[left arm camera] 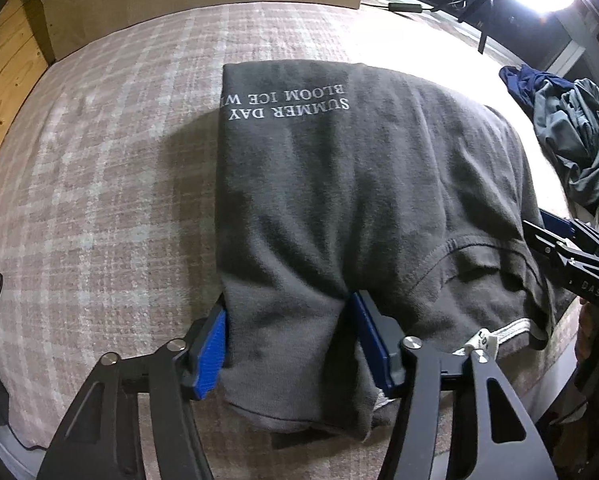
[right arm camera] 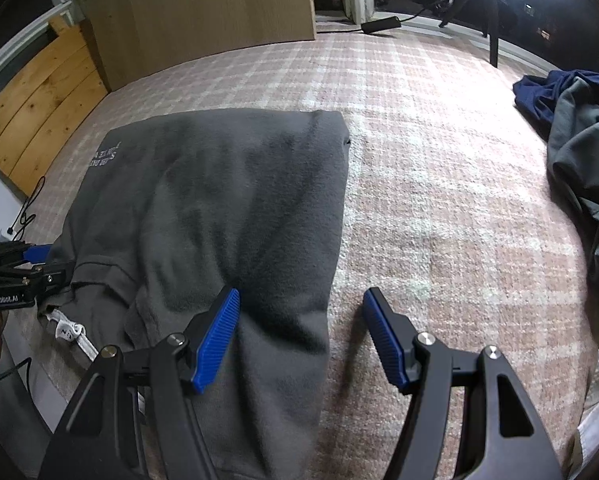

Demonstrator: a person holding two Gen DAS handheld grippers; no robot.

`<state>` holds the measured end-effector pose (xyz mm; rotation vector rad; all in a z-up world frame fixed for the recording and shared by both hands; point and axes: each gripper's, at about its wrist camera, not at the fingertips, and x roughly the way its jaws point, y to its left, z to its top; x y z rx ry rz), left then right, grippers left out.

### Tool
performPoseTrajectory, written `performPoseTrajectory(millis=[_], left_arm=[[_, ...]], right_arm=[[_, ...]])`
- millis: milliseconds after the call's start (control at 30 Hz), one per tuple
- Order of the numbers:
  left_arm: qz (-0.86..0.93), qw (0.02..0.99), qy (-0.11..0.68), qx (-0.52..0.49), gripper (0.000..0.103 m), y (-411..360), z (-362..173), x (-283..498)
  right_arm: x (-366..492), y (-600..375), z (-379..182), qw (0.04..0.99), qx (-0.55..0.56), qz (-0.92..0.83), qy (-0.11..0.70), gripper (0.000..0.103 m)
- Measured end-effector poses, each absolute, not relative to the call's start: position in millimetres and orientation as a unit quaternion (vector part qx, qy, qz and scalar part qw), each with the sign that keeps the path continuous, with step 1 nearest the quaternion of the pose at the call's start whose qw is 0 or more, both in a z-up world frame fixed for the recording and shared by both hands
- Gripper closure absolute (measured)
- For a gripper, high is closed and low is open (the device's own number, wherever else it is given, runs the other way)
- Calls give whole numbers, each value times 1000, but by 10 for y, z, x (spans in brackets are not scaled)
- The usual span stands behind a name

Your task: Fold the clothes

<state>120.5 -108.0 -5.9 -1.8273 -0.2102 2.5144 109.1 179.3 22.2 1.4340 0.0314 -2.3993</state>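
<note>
Lying partly folded at frame centre on the plaid bed [left arm camera: 99, 152], the grey sweatshirt [left arm camera: 339, 184] looks soft, limp, light; left gripper [left arm camera: 287, 344] straddles its near fold, right gripper [right arm camera: 301, 336] spread over its near edge; pinch doubled corners.

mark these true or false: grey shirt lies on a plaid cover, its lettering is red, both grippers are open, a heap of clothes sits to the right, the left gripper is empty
1. The grey shirt lies on the plaid cover. True.
2. Its lettering is red. False: it is white.
3. Both the left gripper and the right gripper are open. True.
4. A heap of clothes sits to the right. True.
5. The left gripper is empty. False: shirt fabric sits between its fingers.
</note>
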Motion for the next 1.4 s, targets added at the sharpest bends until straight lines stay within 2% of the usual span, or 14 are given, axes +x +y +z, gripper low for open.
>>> performPoseTrajectory(millis=[100, 200, 233, 300, 433, 467, 500, 533, 633, 700, 733, 967, 1067, 1400], left_arm=[[808, 21, -65, -586, 58, -1032, -55, 1184], [807, 21, -56, -587, 59, -1012, -50, 1215], [806, 19, -58, -589, 59, -1010, -54, 1197], [804, 14, -70, -591, 46, -1015, -50, 1226], [805, 18, -78, -588, 48, -1004, -39, 1273], [807, 19, -73, -585, 52, -982, -33, 1288], [809, 23, -70, -583, 61, -950, -28, 1295], [812, 30, -66, -580, 62, -911, -22, 1297], [816, 49, -63, -573, 82, -855, 5, 1297], [816, 55, -68, -571, 88, -863, 21, 1278], [815, 61, -75, -571, 89, -882, 29, 1273], [820, 118, -152, -540, 91, -1230, 198, 1225], [829, 139, -141, -523, 91, -1335, 184, 1226], [855, 164, -129, -474, 92, -1755, 904, 1222]], right_arm=[[1115, 1841, 204, 192, 502, -843, 1, 40], [1152, 1867, 190, 216, 498, -839, -18, 40], [1161, 1875, 190, 218, 499, -838, -18, 40], [1171, 1881, 192, 221, 503, -835, -20, 40], [1073, 1790, 175, 225, 501, -836, -7, 40], [1081, 1786, 169, 226, 498, -837, -7, 40], [1070, 1787, 168, 233, 497, -836, -11, 41], [1058, 1789, 167, 239, 496, -835, -16, 52], [989, 1792, 149, 256, 496, -829, -38, 72], [965, 1814, 129, 264, 500, -823, -60, 84], [940, 1835, 117, 267, 505, -817, -80, 86], [908, 1961, 226, 283, 507, -793, -183, 90], [930, 1919, 385, 282, 492, -800, -198, 90], [930, 1666, 1049, 285, 444, -821, -217, 91]])
